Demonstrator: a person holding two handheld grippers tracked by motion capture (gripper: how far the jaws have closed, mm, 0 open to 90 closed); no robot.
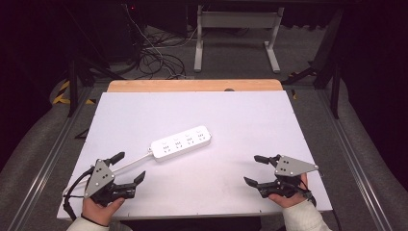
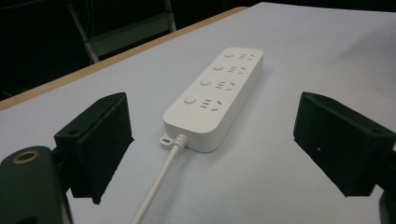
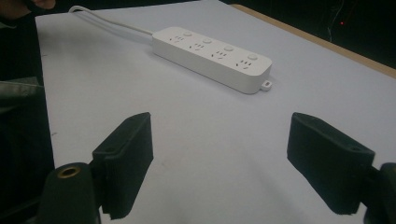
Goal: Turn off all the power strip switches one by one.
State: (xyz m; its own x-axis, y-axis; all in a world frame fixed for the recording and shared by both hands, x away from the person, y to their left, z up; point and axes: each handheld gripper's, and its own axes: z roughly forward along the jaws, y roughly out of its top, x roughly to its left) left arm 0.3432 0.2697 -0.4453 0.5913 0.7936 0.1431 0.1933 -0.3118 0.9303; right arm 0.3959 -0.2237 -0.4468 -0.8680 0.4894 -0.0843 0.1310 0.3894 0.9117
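A white power strip (image 1: 182,142) with several sockets and round buttons lies at a slant in the middle of the white table (image 1: 231,115). Its white cord (image 1: 131,163) runs toward the near left. My left gripper (image 1: 129,167) rests at the near left corner, open, jaws wide apart, with the cord passing between them. From the left gripper view the strip (image 2: 217,93) lies just ahead and the cord (image 2: 159,186) comes toward the camera. My right gripper (image 1: 257,170) sits at the near right, open and holding nothing. The strip (image 3: 212,56) is well ahead of its jaws.
A wooden board edge (image 1: 192,85) shows behind the white table top. Beyond it the dark floor holds tangled cables (image 1: 154,57) and a white metal frame (image 1: 235,33). Metal rails (image 1: 48,154) run along both sides of the table.
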